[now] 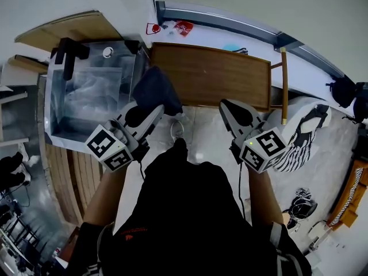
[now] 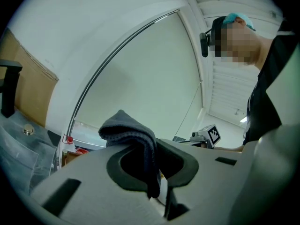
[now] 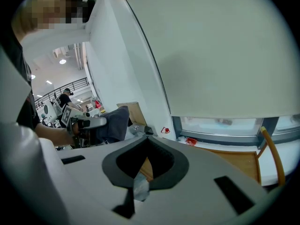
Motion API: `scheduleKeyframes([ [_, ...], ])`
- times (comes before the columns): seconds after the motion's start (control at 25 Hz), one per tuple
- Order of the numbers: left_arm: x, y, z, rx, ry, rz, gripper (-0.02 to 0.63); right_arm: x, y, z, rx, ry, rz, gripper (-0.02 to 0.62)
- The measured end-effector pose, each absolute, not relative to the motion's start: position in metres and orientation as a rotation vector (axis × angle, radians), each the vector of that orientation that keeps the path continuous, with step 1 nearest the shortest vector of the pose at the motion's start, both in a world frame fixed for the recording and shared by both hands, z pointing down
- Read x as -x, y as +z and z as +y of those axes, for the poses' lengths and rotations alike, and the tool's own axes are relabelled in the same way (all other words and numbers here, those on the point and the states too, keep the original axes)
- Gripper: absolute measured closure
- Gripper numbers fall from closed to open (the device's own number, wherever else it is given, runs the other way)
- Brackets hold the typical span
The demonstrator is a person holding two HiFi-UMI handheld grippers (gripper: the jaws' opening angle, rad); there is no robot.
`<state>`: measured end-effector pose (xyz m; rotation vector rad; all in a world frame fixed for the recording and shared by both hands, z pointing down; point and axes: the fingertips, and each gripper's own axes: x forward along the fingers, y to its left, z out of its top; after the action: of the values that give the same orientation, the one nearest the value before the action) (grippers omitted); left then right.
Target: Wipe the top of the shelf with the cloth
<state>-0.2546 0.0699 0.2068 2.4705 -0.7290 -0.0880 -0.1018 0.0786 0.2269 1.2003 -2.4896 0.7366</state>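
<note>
L tongs [image 1: 150, 112] are clamped on the cloth [image 1: 157, 89]: dark grey, soft, nubbly weave, humped over the tips, right by the shelf's [image 1: 210, 73] 8 o'clock corner. Shelf top's flat brown wood, rectangular, at my 12. R tongs [image 1: 232, 108] are pinched together, nothing betw. them. Clear plastic bin [image 1: 53, 105] at 10, w/ crumpled clear bags [image 1: 92, 94] inside.

The dark cloth [image 1: 156, 89] hides the wooden shelf's [image 1: 215, 76] near left corner, and its lower end vanishes between the left gripper's [image 1: 150, 111] jaws. The red items [image 1: 183, 26] behind the shelf are too small to identify.
</note>
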Motion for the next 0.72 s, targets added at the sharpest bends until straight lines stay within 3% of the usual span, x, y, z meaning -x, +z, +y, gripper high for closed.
scheduleKeyframes([
  [0.72, 0.268, 0.212, 0.045, -2.460, -0.120, -0.742, 0.552, 0.100, 0.226, 0.063, -1.226, 0.726, -2.445, 0.591],
])
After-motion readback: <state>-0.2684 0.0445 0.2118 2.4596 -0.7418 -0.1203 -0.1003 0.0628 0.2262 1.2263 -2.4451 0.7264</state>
